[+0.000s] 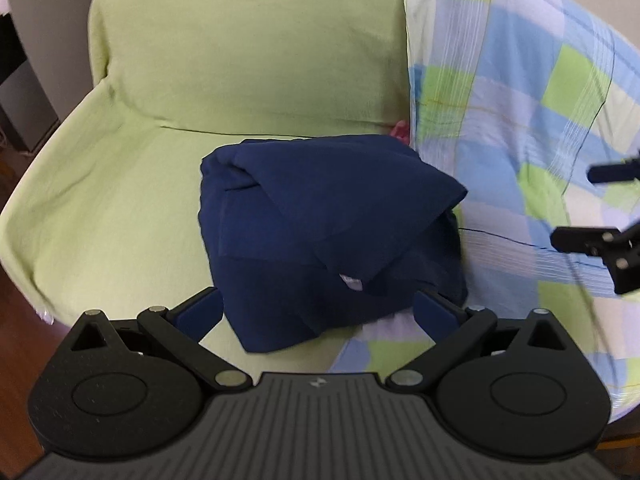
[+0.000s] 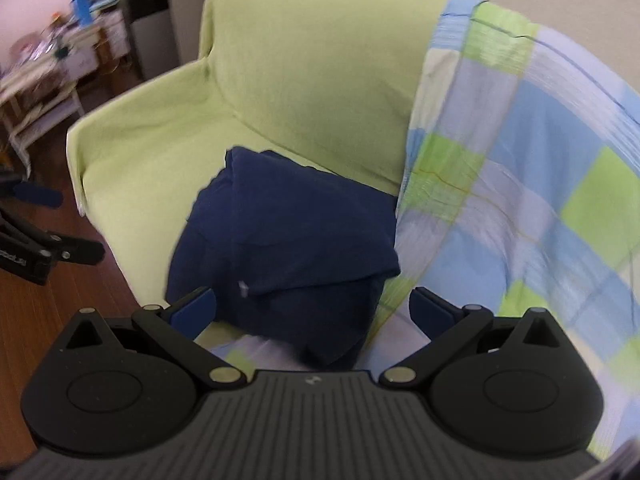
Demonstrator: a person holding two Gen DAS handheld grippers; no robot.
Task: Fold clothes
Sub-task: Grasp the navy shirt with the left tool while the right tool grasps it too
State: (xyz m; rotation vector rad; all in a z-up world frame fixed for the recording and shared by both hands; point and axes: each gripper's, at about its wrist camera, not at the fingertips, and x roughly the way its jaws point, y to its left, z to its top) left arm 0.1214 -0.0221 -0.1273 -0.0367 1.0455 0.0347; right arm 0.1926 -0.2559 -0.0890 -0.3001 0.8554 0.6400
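Observation:
A navy blue garment (image 1: 320,240) lies folded in a compact bundle on the green-covered sofa seat (image 1: 120,208), a small white label showing at its front. It also shows in the right wrist view (image 2: 288,248). My left gripper (image 1: 318,312) is open, its blue pads either side of the bundle's near edge, holding nothing. My right gripper (image 2: 312,310) is open and empty just in front of the bundle. The right gripper shows at the right edge of the left wrist view (image 1: 592,208), the left gripper at the left edge of the right wrist view (image 2: 44,220).
A blue, green and white checked cloth (image 1: 520,140) drapes over the sofa's right side, touching the bundle. Something pink (image 1: 400,130) peeks out behind the bundle. Dark wooden floor (image 2: 60,300) lies to the left, with cluttered shelves (image 2: 60,48) beyond.

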